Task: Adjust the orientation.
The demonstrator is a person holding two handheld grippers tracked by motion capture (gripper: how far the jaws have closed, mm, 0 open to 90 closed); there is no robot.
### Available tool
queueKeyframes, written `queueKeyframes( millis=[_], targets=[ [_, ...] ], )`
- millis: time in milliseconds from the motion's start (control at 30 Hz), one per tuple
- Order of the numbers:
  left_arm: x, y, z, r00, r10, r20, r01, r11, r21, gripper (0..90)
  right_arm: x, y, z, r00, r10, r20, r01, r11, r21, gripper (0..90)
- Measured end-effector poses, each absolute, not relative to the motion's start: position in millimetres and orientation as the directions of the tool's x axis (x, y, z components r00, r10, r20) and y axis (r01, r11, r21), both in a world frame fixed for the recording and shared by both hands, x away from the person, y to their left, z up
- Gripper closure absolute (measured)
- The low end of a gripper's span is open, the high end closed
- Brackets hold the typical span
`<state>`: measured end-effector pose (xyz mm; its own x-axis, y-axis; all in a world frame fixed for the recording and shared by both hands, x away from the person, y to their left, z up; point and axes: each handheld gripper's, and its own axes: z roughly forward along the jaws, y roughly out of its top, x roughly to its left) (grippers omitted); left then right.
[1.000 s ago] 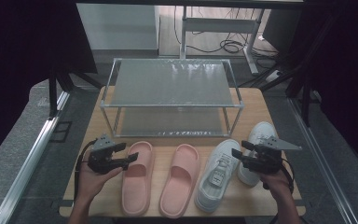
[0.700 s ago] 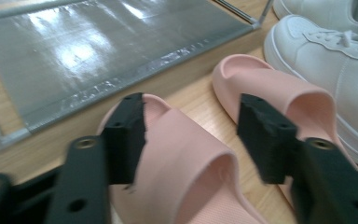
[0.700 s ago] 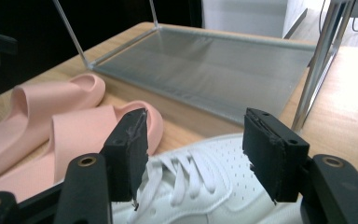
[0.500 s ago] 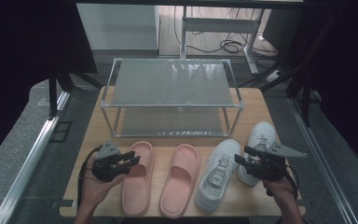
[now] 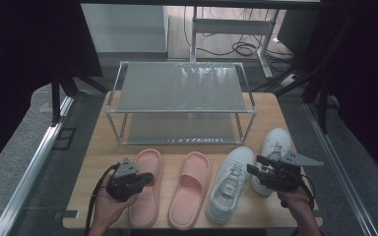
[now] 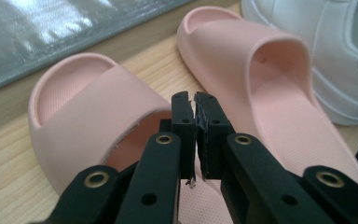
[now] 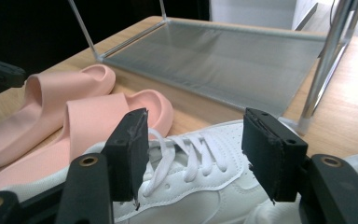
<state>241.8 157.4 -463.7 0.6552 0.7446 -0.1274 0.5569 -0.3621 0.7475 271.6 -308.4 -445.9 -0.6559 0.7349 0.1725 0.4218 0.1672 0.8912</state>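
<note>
- Left gripper (image 5: 145, 178): black body, chunky and angular, grey three-cornered plate on top, black cable looping off its near-left side.
- Left gripper view: two flat black jaws, brass-ringed screw holes plus small plain holes; pads (image 6: 183, 112) are black blocks, inner faces worn and frayed.
- Right gripper (image 5: 253, 164): same black build, longer grey pointed plate on its right, black cable at the near side.
- Right gripper view: thick black rectangular pads (image 7: 270, 154), edges scuffed grey.
- Forearms bare, no sleeves visible.
</note>
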Motion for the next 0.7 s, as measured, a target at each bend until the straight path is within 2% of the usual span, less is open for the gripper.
queueKeyframes(
  millis=[467,700],
  targets=[
    [249.0,165.7,-478.3,0.637,0.758,-0.142,0.601,-0.373,0.707,89.4,268.3,-301.5,-447.6,-0.663,0.731,0.164,0.423,0.185,0.887,41.4],
    [253.7,178.9,-487.5,0.600,0.788,-0.139,0.654,-0.383,0.653,89.3,268.1,-301.7,-446.7,-0.667,0.728,0.161,0.419,0.187,0.888,41.3]
  ],
)
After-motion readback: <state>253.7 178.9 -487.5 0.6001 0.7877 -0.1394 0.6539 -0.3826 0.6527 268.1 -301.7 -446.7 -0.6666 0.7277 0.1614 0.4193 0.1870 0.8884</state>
